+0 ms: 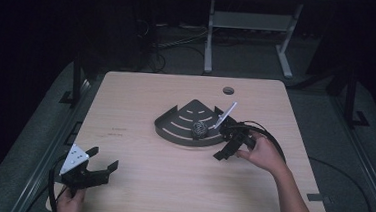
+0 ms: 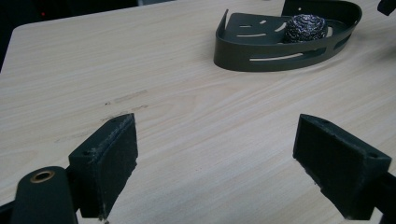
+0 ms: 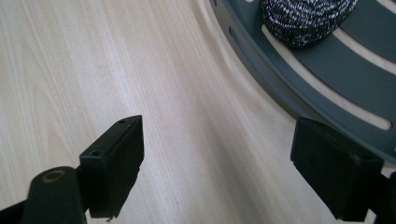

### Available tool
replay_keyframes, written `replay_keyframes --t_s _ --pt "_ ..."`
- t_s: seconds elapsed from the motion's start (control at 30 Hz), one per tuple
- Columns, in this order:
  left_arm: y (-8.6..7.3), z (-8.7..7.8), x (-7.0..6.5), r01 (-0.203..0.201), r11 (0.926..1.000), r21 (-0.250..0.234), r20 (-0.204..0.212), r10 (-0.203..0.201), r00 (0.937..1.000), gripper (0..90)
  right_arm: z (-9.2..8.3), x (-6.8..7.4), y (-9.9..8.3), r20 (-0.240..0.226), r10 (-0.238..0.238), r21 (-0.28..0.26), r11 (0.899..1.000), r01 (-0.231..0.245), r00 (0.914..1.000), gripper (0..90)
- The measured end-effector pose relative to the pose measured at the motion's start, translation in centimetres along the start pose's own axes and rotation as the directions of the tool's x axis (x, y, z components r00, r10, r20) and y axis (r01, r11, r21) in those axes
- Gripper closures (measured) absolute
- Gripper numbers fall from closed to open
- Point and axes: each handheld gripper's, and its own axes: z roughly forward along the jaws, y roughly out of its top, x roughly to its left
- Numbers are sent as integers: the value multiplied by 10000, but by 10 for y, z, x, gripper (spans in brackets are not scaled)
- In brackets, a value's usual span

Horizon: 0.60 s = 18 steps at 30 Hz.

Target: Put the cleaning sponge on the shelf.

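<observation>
Sitting in tray mid-table: scrubber. Right gripper wide open, empty, beside tray's right edge. Left gripper wide open, empty, near-left.

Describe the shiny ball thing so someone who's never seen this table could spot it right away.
On the wooden table sits a dark, fan-shaped slotted tray, right of centre. Inside it, near the curved wall, lies the steel-wool scrubber: a round, glittery, wiry ball, the tray's lone item.

Counts on the table: one dark slotted corner tray is sitting there, one steel wool ball is lying inside it, two grippers, left and right, are showing.
</observation>
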Motion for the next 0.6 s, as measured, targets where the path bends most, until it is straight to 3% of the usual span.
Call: replay_keyframes --t_s 0.6 --pt "0 1 0 3 10000 50 -3 -3 10000 132 1 5 -34 -97 356 -188 9992 -358 9993 169"
